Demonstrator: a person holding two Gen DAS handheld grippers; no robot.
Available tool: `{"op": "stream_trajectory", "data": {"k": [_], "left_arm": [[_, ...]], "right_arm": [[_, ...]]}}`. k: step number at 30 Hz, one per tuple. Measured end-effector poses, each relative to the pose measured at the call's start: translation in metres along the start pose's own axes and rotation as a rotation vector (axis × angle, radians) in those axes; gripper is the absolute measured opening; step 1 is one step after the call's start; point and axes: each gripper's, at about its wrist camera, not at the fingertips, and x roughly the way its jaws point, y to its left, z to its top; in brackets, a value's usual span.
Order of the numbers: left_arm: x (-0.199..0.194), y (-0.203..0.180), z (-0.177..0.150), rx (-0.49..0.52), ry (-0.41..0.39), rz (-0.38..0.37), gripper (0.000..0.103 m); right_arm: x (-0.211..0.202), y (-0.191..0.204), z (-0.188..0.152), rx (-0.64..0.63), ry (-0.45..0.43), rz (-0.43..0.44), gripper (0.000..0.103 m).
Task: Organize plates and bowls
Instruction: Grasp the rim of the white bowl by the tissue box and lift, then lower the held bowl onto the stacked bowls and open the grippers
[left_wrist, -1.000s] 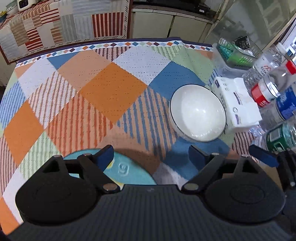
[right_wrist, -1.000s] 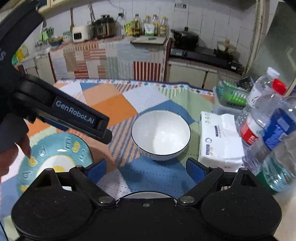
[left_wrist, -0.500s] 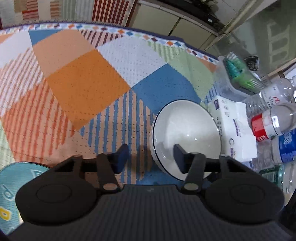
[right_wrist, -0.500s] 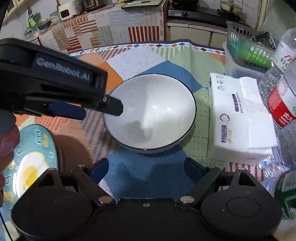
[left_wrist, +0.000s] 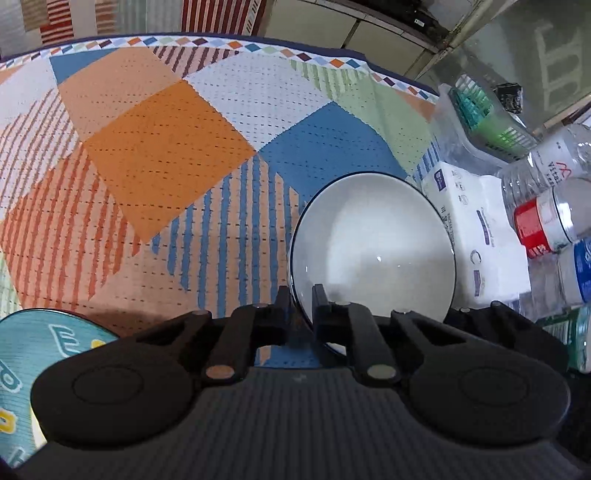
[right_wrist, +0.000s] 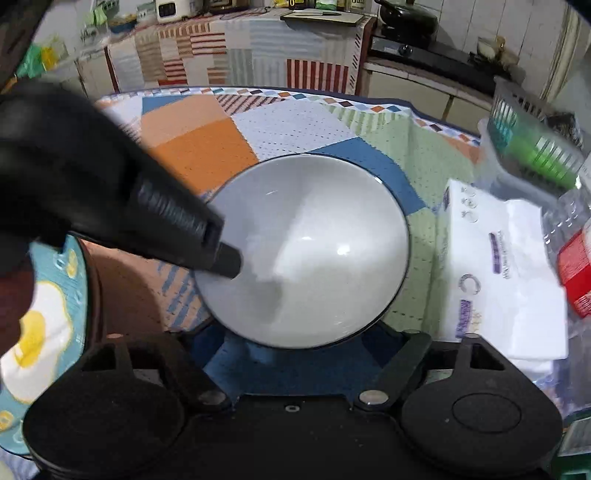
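Since a second ago, both hand-held grippers have come down close over the white bowl (left_wrist: 373, 251), which was farther off before. At far left, a teal plate (right_wrist: 44, 314) with a fried-egg picture lies flat. Beside it, the bowl sits upright near the middle of the tabletop (left_wrist: 166, 155), which is covered in a patchwork cloth of orange, blue, white and green. Right of the bowl lies a white tissue pack (right_wrist: 506, 273), then clear plastic bottles (left_wrist: 546, 218) and a basket (right_wrist: 532, 144). Beyond are tiled walls and a cloth-draped counter. The left hand-held gripper (left_wrist: 300, 295) is clamped on the bowl's near-left rim, one finger inside, one outside. The right hand-held gripper (right_wrist: 303, 343) is closing, jaws still apart, its fingertips hidden under the bowl's near edge.
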Motion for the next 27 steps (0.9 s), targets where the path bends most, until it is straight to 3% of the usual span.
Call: {"op": "stream_trajectory", "data": {"k": [3, 9, 16, 27], "left_arm": [[-0.009, 0.007, -0.001, -0.024, -0.006, -0.016, 0.01], [-0.043, -0.002, -0.008, 0.027, -0.009, -0.018, 0.012], [-0.098, -0.014, -0.028, 0.082, -0.031, -0.04, 0.012], [-0.19, -0.043, -0.073, 0.166, -0.059, -0.054, 0.012]], "right_arm": [[-0.006, 0.002, -0.003, 0.005, -0.03, 0.02, 0.081], [-0.036, 0.018, -0.008, -0.021, -0.093, 0.002, 0.081], [-0.091, 0.037, -0.024, 0.003, -0.183, -0.016, 0.081], [-0.179, 0.057, -0.053, 0.02, -0.253, -0.027, 0.081]]}}
